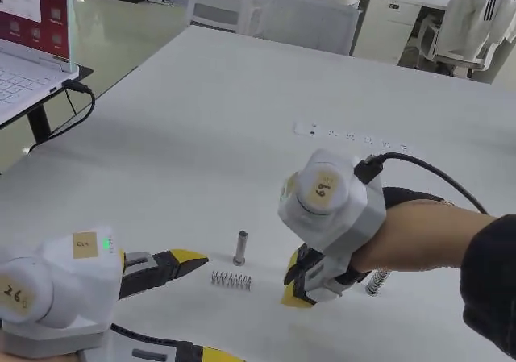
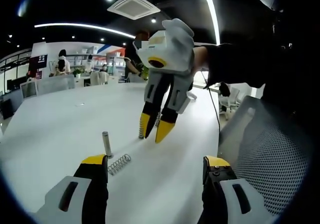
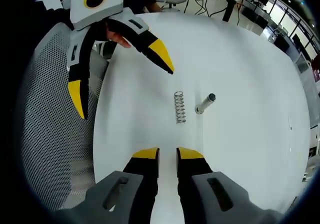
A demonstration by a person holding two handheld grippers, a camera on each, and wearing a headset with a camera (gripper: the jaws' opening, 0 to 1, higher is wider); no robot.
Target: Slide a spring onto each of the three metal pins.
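Our left gripper (image 2: 155,161) gapes empty, right gripper (image 3: 167,154) nearly closed, empty too; the coiled steel spring (image 1: 231,280) lies beside the bare upright metal pin (image 1: 240,247).

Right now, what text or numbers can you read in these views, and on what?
"69": top sticker on the right gripper.
"26": round sticker on the left gripper.
Too blurred to read: laptop screen, square label on the left gripper.
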